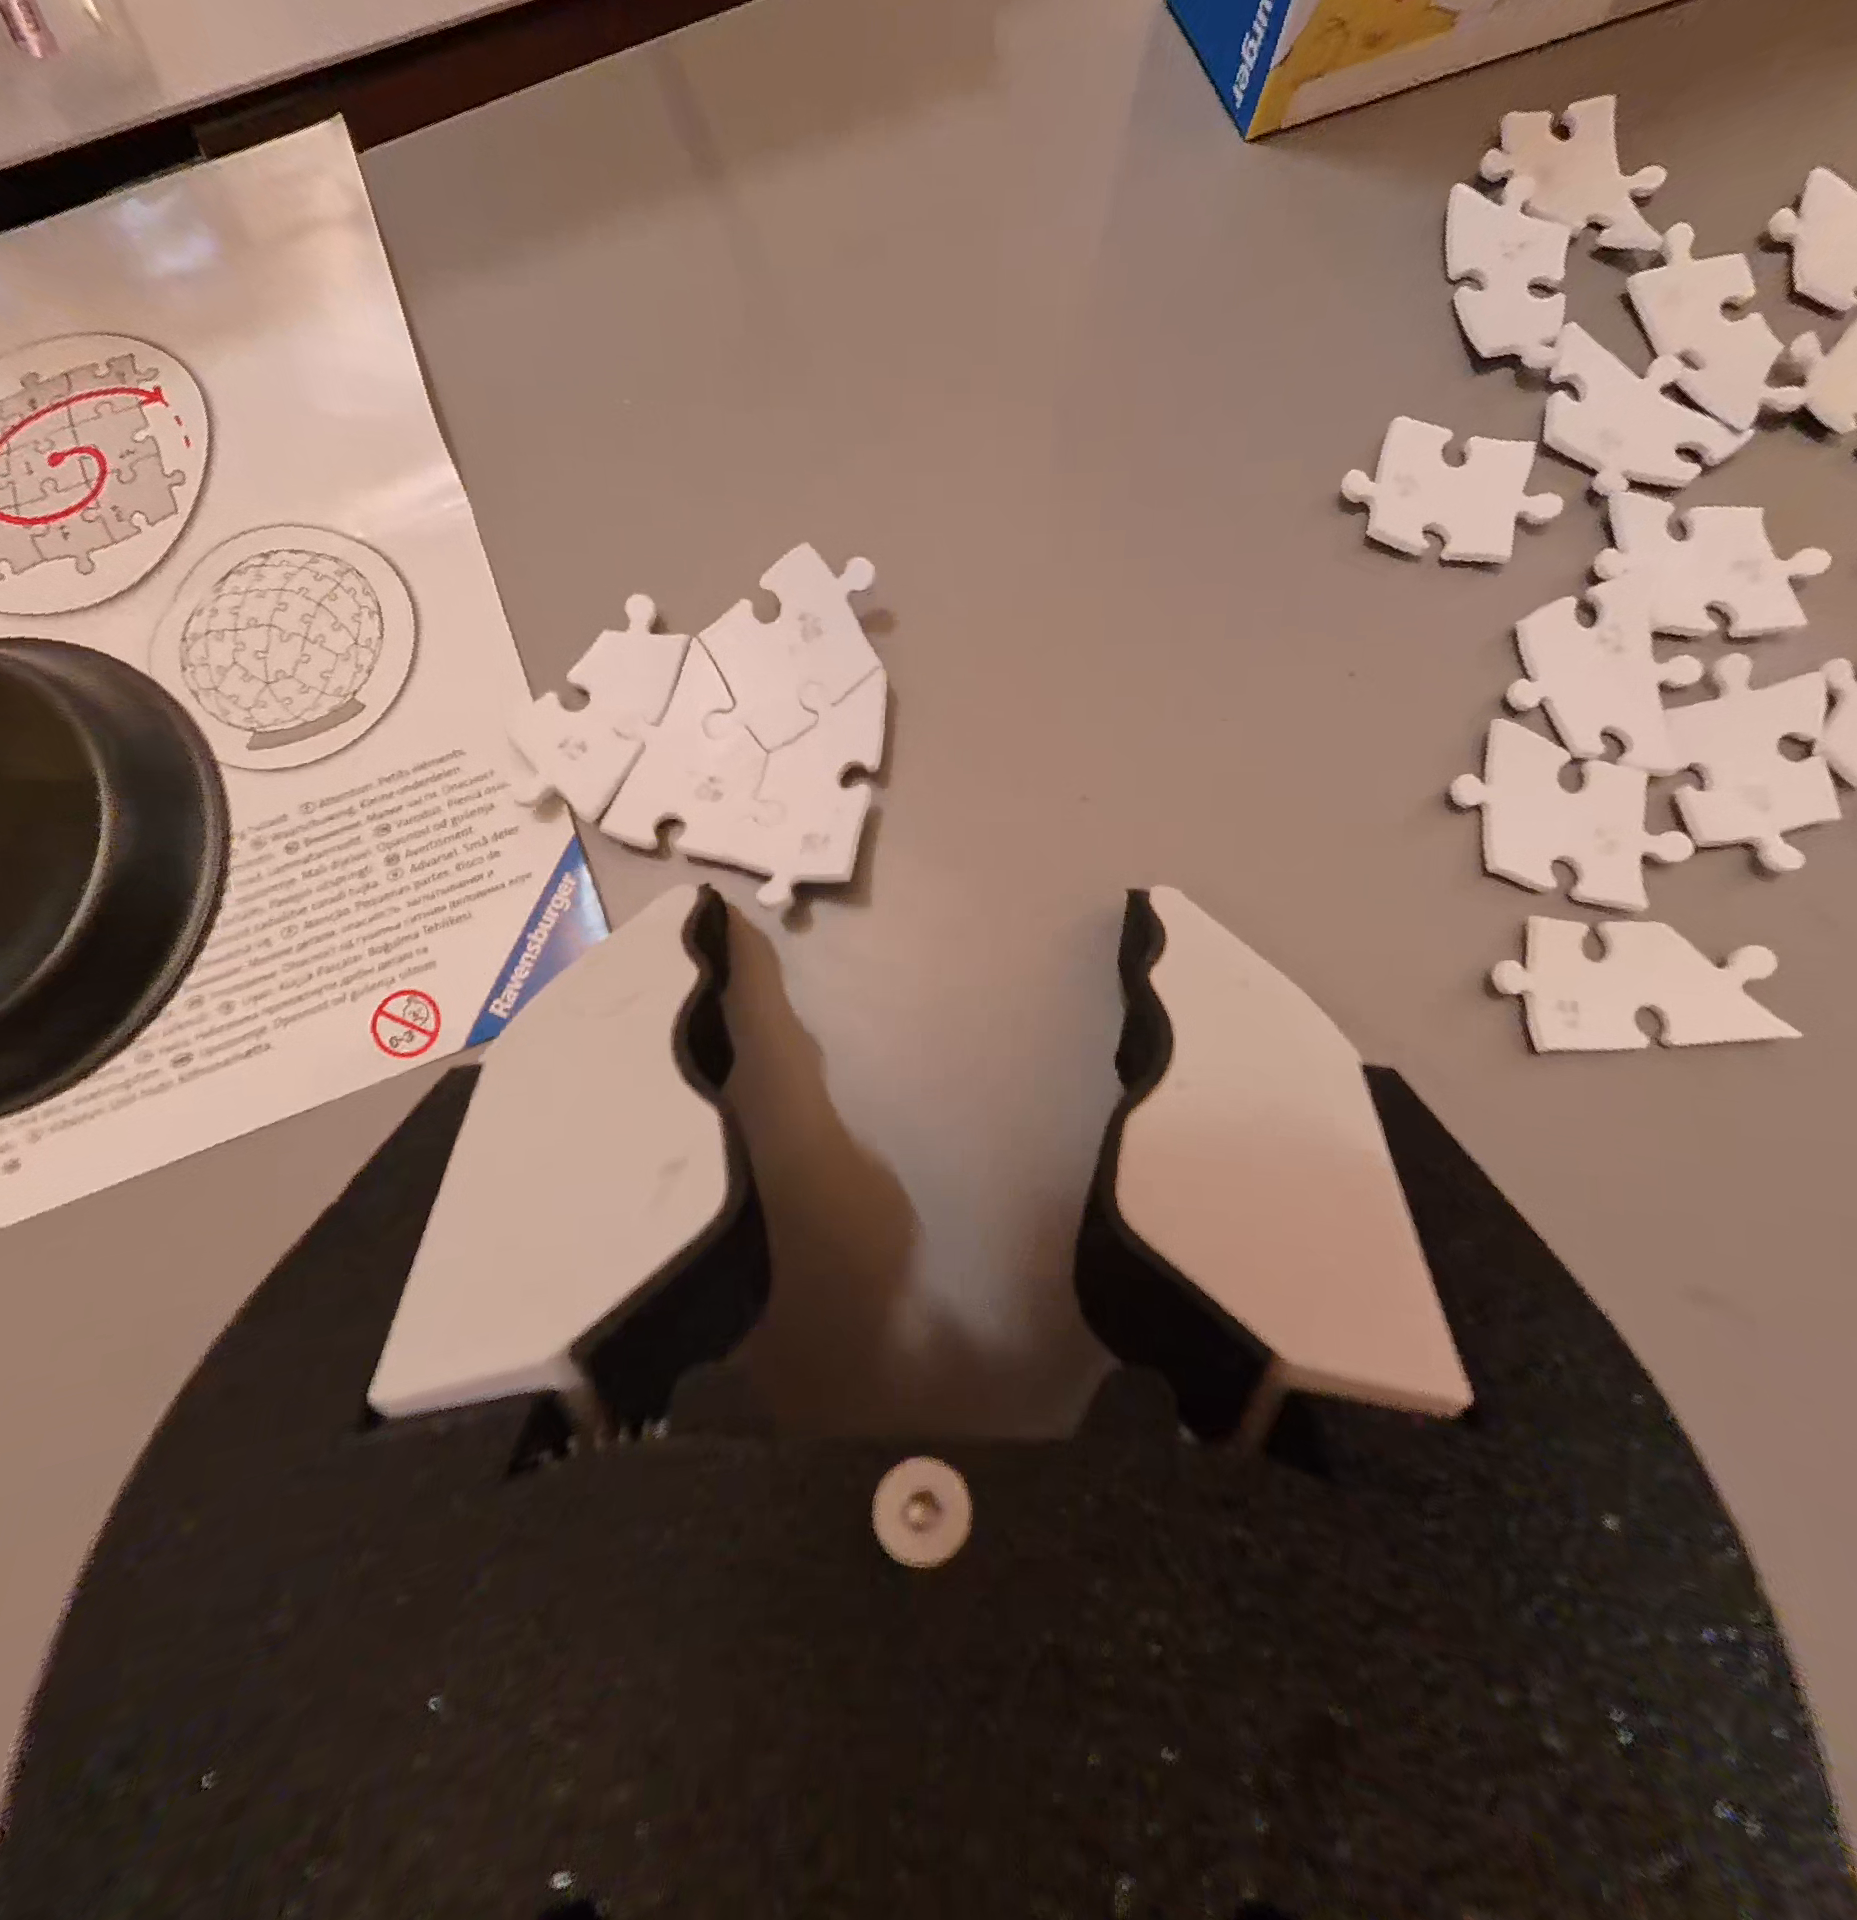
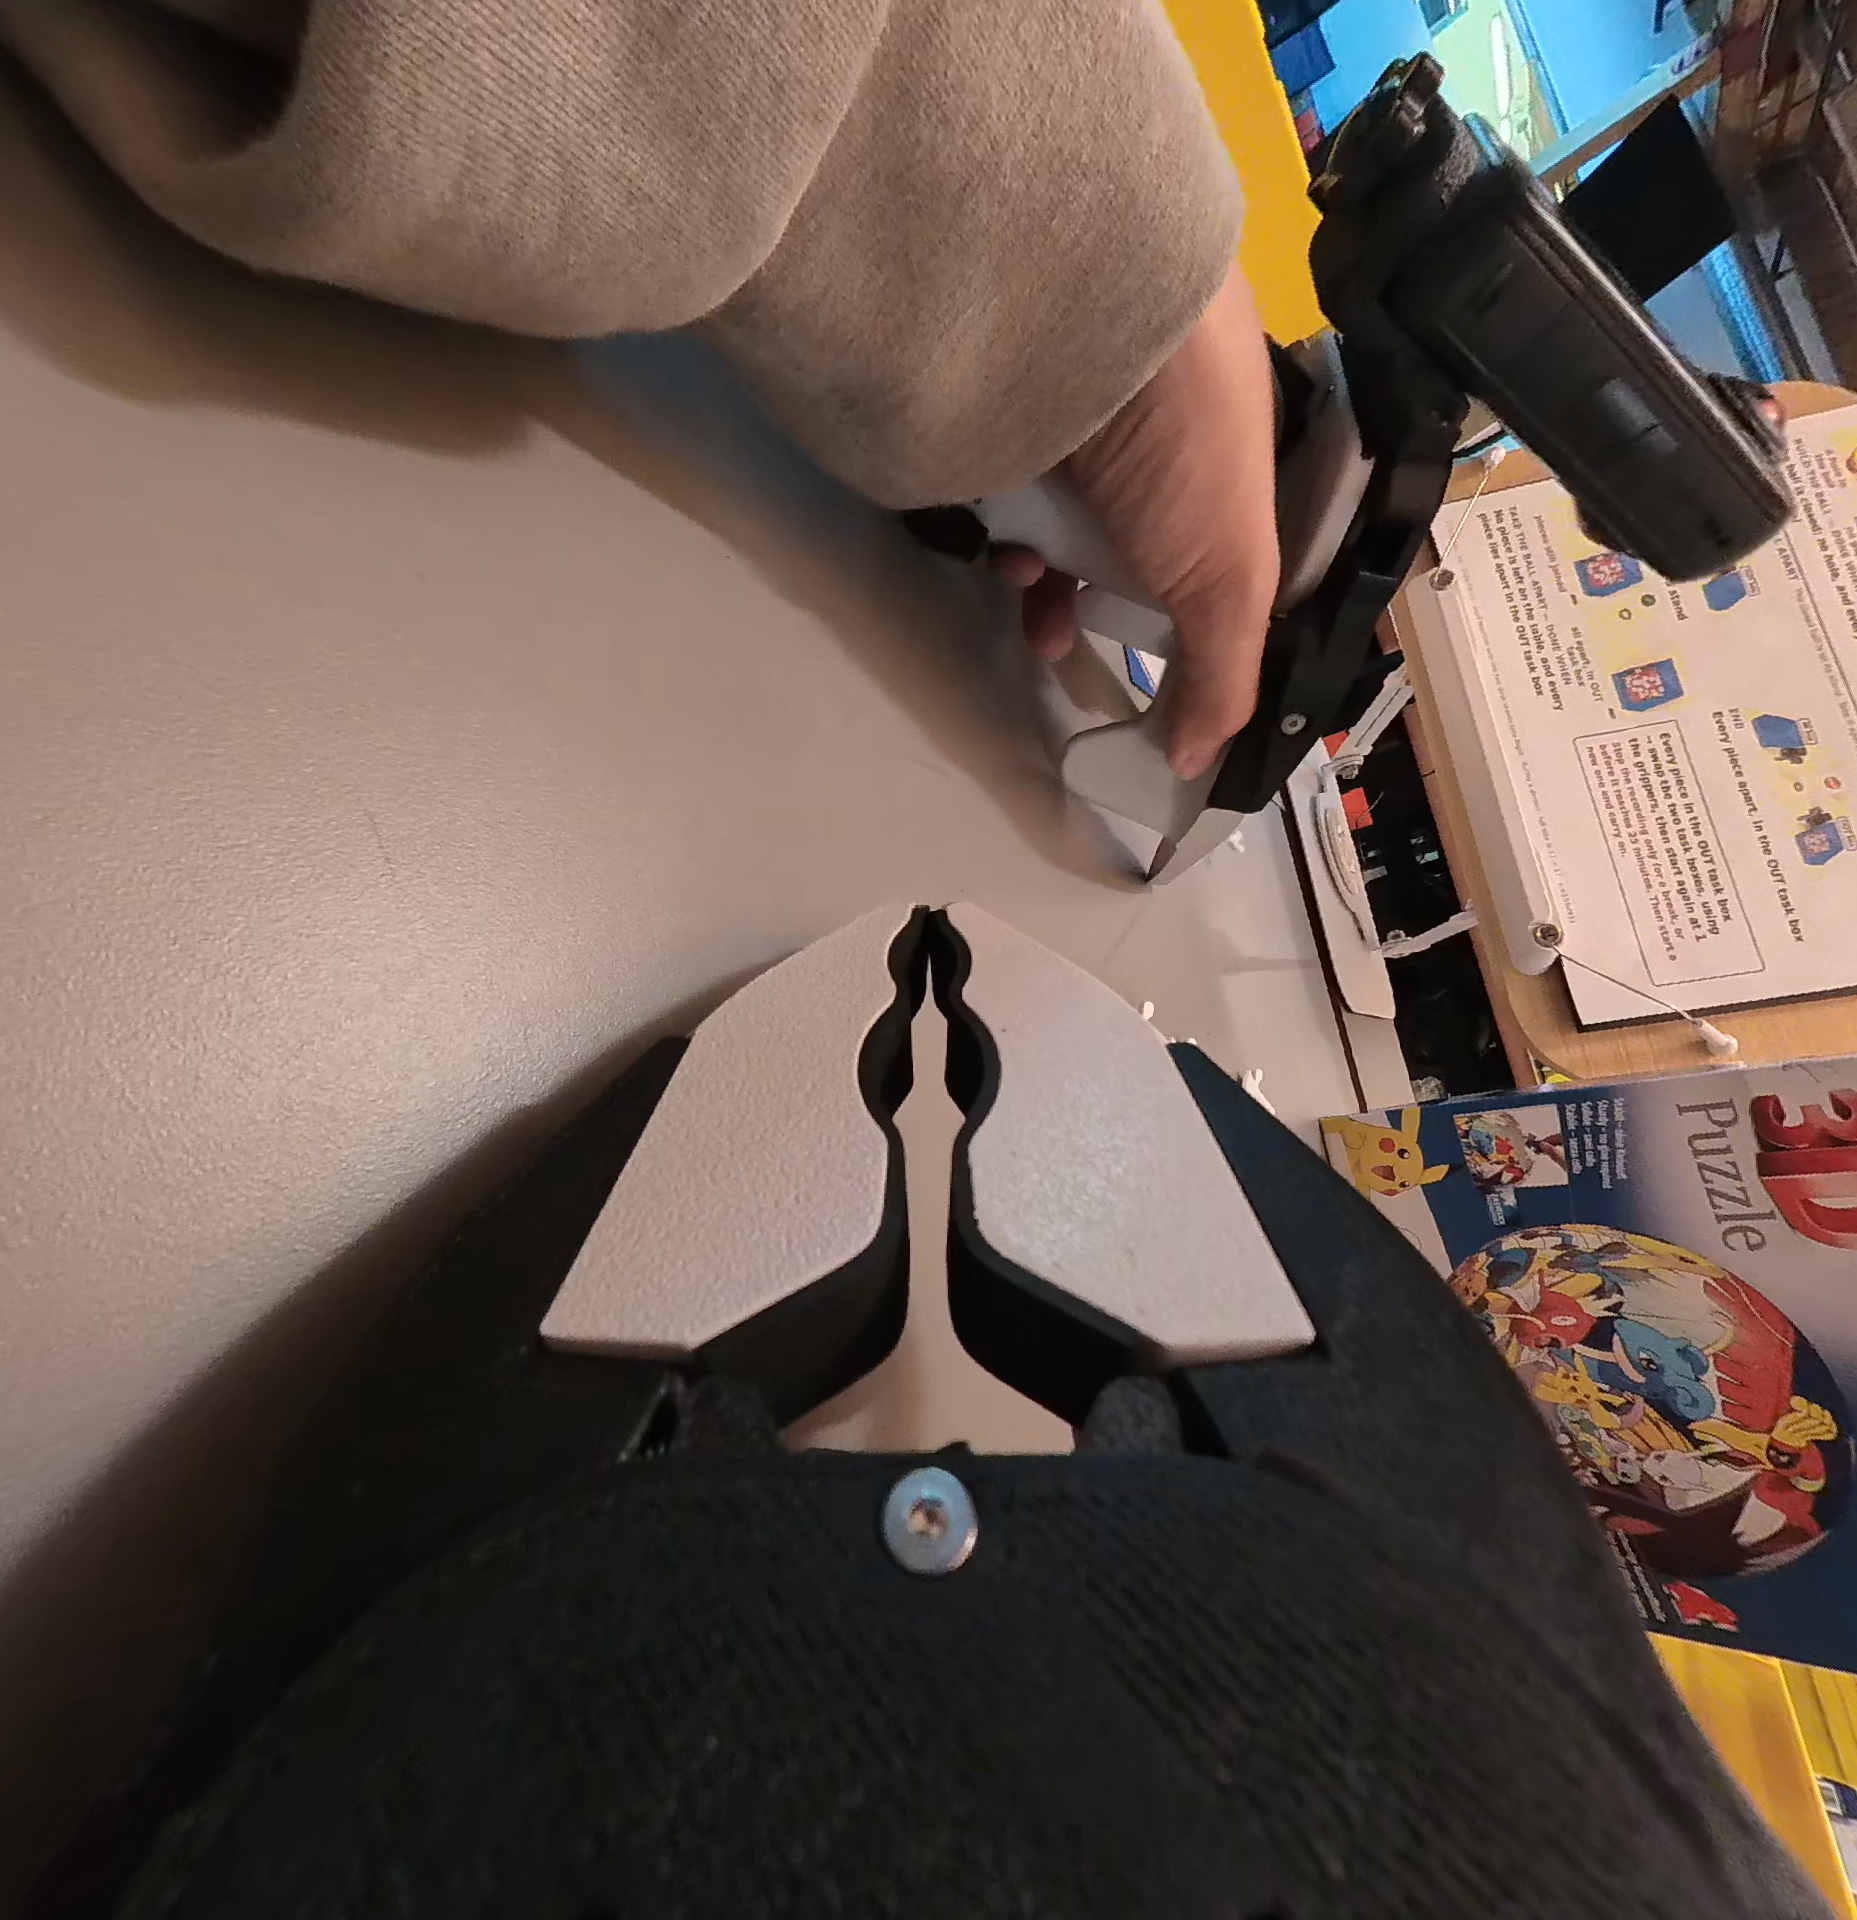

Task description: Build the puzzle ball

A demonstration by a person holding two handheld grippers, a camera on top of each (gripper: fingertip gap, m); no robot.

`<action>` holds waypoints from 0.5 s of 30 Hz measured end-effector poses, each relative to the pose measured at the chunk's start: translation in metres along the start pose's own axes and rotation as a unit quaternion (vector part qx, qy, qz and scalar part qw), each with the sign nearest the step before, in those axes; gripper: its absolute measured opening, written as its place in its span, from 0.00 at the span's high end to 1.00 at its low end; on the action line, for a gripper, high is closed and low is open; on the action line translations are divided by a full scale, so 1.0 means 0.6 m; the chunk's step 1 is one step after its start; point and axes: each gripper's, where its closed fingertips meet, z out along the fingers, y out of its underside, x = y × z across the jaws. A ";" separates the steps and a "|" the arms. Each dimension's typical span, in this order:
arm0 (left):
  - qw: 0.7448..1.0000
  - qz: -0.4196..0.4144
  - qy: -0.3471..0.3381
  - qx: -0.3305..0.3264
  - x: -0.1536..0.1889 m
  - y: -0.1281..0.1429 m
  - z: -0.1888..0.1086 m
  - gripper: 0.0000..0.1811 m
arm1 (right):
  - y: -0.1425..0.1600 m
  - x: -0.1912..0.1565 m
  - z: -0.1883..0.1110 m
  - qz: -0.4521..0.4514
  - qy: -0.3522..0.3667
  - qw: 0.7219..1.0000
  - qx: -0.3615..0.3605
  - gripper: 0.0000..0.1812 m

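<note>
In the left wrist view, a small cluster of joined white puzzle pieces (image 1: 737, 727) lies face down on the grey table (image 1: 1007, 416), just beyond my left fingertip. My left gripper (image 1: 924, 904) is open and empty, hovering low over the table. Several loose white pieces (image 1: 1651, 540) lie scattered at the right. In the right wrist view, my right gripper (image 2: 929, 920) is shut with nothing visible between its tips, held over bare table. The left gripper (image 2: 1194, 821) shows there farther off, held by a hand (image 2: 1173, 582) in a beige sleeve.
An instruction sheet (image 1: 228, 644) lies at the left with a black ring stand (image 1: 82, 873) on it. The puzzle box (image 2: 1672, 1351) stands at the table's far side; its corner also shows in the left wrist view (image 1: 1319, 62). A board with printed sheets (image 2: 1682, 727) sits beyond the table edge. The gap from one gripper's tips to the other's is roughly 20 centimetres.
</note>
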 end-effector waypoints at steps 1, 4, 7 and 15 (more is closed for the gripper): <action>1.000 0.001 0.000 0.001 0.000 0.000 0.000 0.60 | 0.000 0.000 0.000 0.000 0.001 1.000 0.000 1.00; 1.000 -0.003 0.007 -0.001 0.001 0.000 0.001 0.61 | 0.000 0.000 0.000 -0.001 0.002 1.000 -0.001 1.00; 1.000 0.003 0.006 0.001 0.003 0.000 0.000 0.62 | 0.000 0.000 0.000 -0.003 0.003 1.000 -0.001 1.00; 1.000 0.000 0.011 0.001 0.004 0.000 0.001 0.62 | 0.000 0.000 0.000 -0.006 0.006 1.000 -0.001 1.00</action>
